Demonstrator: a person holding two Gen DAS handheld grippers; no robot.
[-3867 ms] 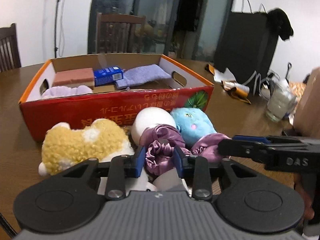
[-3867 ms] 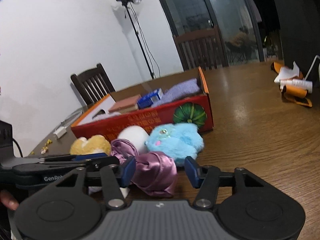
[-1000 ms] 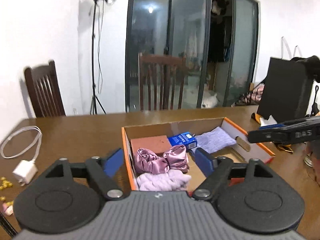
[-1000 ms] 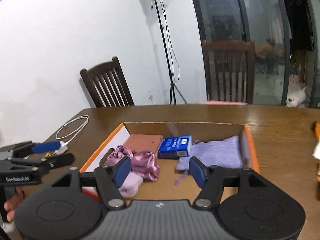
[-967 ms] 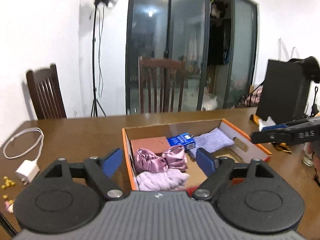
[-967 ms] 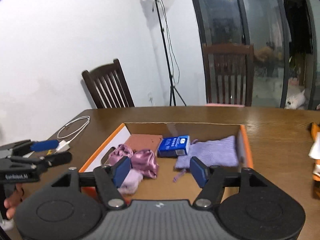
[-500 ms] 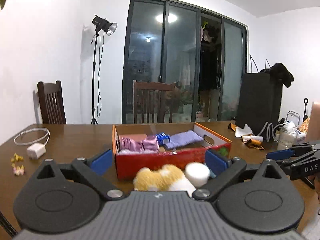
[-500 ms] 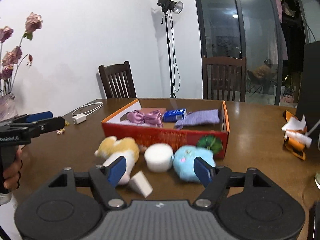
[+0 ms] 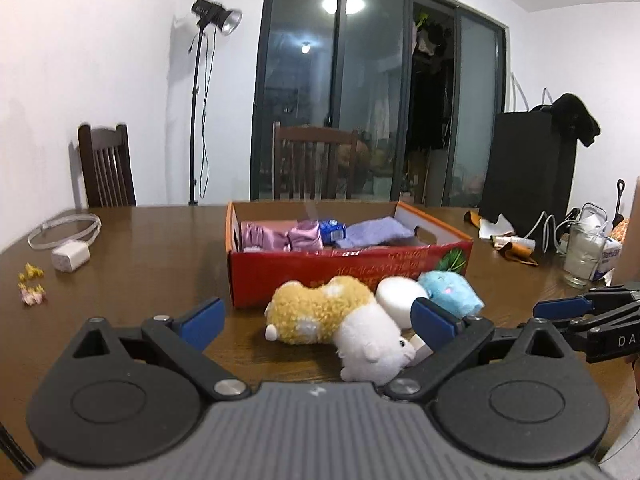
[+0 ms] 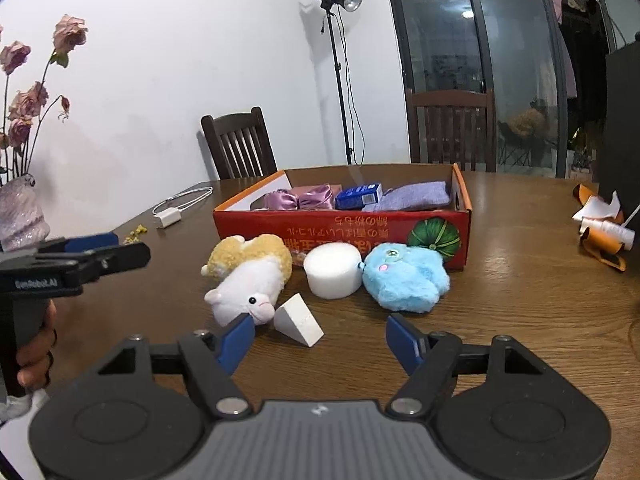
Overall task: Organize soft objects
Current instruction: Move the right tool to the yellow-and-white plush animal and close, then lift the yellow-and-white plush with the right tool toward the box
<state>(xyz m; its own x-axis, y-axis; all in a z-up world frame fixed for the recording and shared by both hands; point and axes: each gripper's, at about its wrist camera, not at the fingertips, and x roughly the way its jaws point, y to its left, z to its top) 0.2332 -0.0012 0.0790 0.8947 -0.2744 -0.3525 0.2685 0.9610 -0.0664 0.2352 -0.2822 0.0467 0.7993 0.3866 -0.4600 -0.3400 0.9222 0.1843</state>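
**On the brown table: four soft things wait outside the box**

Near the red cardboard box (image 10: pixel 340 228), a tan-and-white plush hamster (image 10: pixel 248 276), white foam cylinder (image 10: pixel 332 266), fluffy blue plush (image 10: pixel 404 276) and white foam wedge (image 10: pixel 298 320) lie clustered. Purple satin scrunchies (image 10: pixel 298 199) sit inside the box. Both the left gripper (image 9: pixel 316 320) and the right gripper (image 10: pixel 320 340) hover spread and empty, seemingly ready to pick next.

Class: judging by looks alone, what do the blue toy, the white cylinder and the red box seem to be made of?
Blue toy: fluffy plush, long fuzzy pile.
White cylinder: probably foam or sponge, matte, faintly grainy surface.
Red box: printed cardboard, plain brown inside, thin folded walls.
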